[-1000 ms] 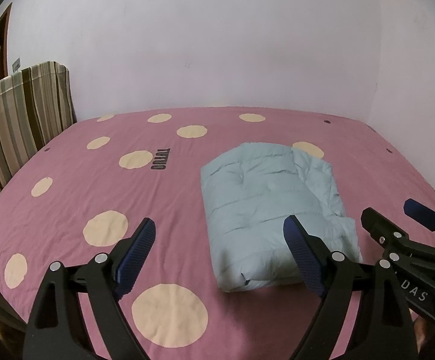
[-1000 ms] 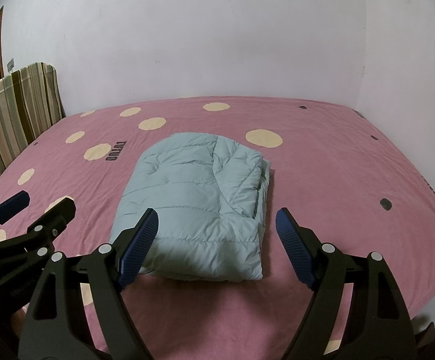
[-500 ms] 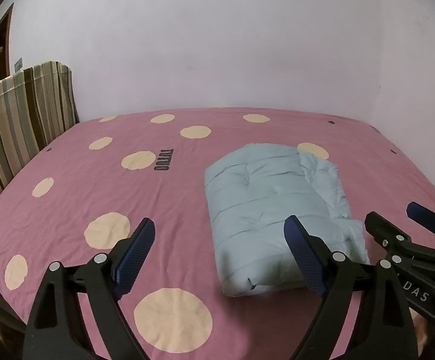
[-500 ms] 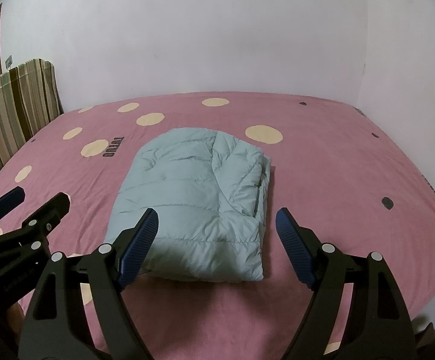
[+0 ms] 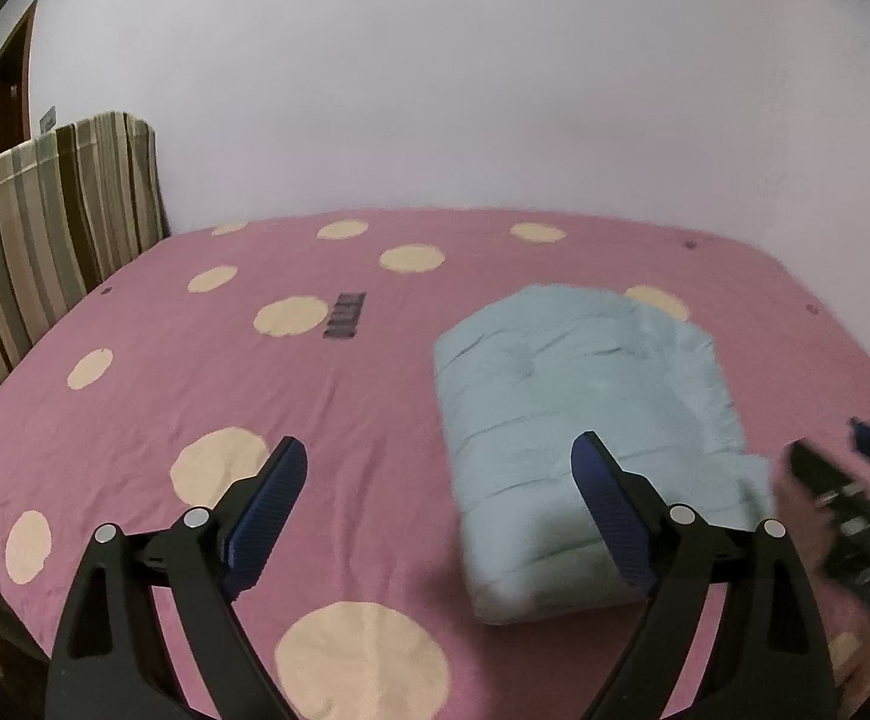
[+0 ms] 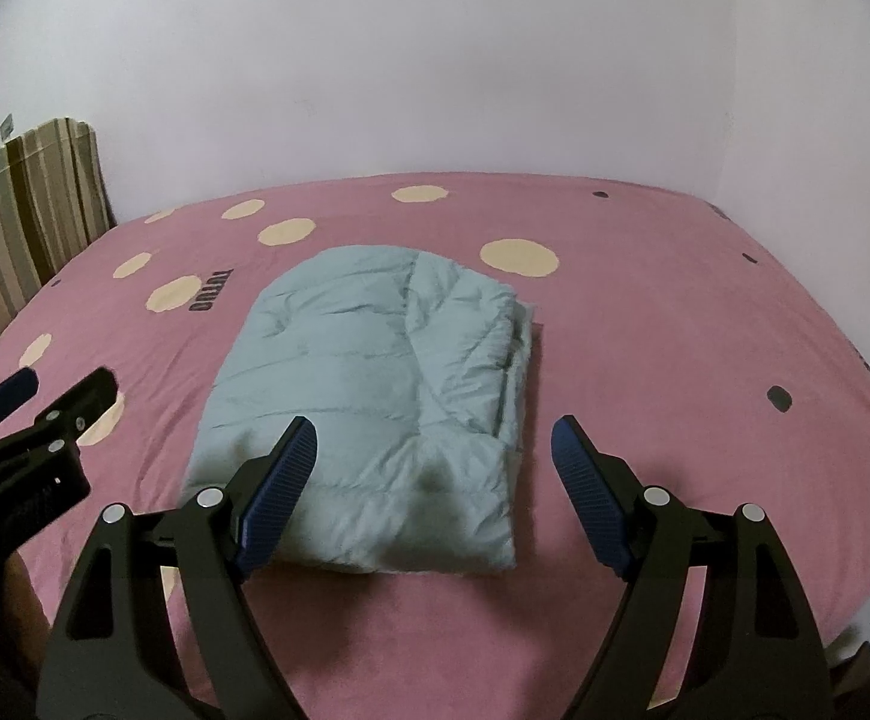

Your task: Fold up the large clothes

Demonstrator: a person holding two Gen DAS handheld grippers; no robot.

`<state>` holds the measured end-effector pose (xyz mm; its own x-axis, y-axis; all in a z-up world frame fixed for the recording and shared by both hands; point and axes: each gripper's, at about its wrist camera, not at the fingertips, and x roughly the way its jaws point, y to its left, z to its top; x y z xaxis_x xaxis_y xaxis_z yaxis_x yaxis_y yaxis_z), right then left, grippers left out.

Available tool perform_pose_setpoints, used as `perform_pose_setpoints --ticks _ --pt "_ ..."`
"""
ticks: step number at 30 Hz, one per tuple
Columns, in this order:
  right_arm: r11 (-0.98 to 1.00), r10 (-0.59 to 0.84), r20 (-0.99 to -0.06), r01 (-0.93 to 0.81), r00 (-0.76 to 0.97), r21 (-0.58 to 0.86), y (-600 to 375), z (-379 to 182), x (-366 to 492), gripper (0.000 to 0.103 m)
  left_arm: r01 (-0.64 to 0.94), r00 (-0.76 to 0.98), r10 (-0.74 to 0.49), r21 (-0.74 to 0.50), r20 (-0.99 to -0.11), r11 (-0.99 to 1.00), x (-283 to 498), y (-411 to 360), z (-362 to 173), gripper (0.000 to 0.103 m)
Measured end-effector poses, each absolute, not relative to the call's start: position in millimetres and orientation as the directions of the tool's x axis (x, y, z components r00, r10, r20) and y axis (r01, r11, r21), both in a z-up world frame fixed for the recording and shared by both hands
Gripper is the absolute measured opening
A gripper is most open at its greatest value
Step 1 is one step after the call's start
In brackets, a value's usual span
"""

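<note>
A light blue puffy jacket (image 6: 375, 396) lies folded into a compact rectangle on the pink bed (image 6: 675, 330); it also shows in the left wrist view (image 5: 579, 420). My right gripper (image 6: 435, 480) is open and empty, held above the jacket's near edge. My left gripper (image 5: 441, 510) is open and empty, held left of the jacket above the sheet (image 5: 195, 372). Each gripper shows at the edge of the other's view: the right one (image 5: 849, 480), the left one (image 6: 45, 402).
The pink sheet has cream dots and a dark printed word (image 6: 213, 291). A striped headboard (image 5: 45, 228) stands at the left. White walls close the far and right sides. The bed's near edge lies just below the grippers.
Both grippers have drawn back and risen slightly, so the jacket sits a little farther off. The jacket has not moved. Both grippers remain open.
</note>
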<state>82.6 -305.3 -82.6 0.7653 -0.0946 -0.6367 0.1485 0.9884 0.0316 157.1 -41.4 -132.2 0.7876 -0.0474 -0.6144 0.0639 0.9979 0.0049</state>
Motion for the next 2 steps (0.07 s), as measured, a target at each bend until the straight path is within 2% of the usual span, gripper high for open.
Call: perform_pose_setpoints --ticks 2 --pt "0.985 -0.111 -0.639 0.169 0.761 0.03 -314.0 -85.1 86.3 0.082 0.032 0.773 -0.008 0.027 -0.634 0.999 170.0 -29.9 -142.9 0.089"
